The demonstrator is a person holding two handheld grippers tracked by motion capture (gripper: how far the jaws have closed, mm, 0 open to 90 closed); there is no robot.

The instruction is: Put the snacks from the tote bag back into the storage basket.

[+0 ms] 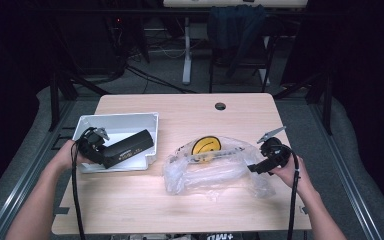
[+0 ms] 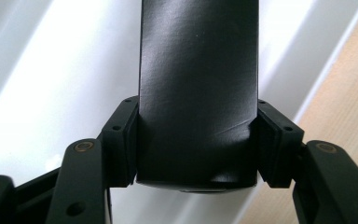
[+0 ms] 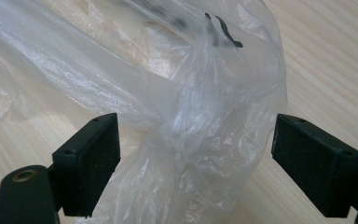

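While my two hands work at the pale rectangular wooden table, that table serves as the landmark for every place given below. Largest on it is the crumpled clear plastic bag, lying at the table's middle and reaching toward its right edge; seen closer, its film is bunched into folds with the wood grain showing through. On the table's left side stands the shallow white rectangular plastic tray, one corner close to the table's left edge. Over this tray I hold the long black rectangular cardboard box, tilted, its far end toward the table's centre. My left gripper has its jaws closed on the box's near end; seen along them, the box fills the gap and both pads press its flat sides, with the white tray wall behind and a strip of table at the right. My right gripper sits near the table's right edge at the bag's end; its jaws stand apart, a fold of the bag lies between them, and the pads do not press it. Smallest is the round yellow disc with a smiling face, inside the bag just beyond the table's middle.
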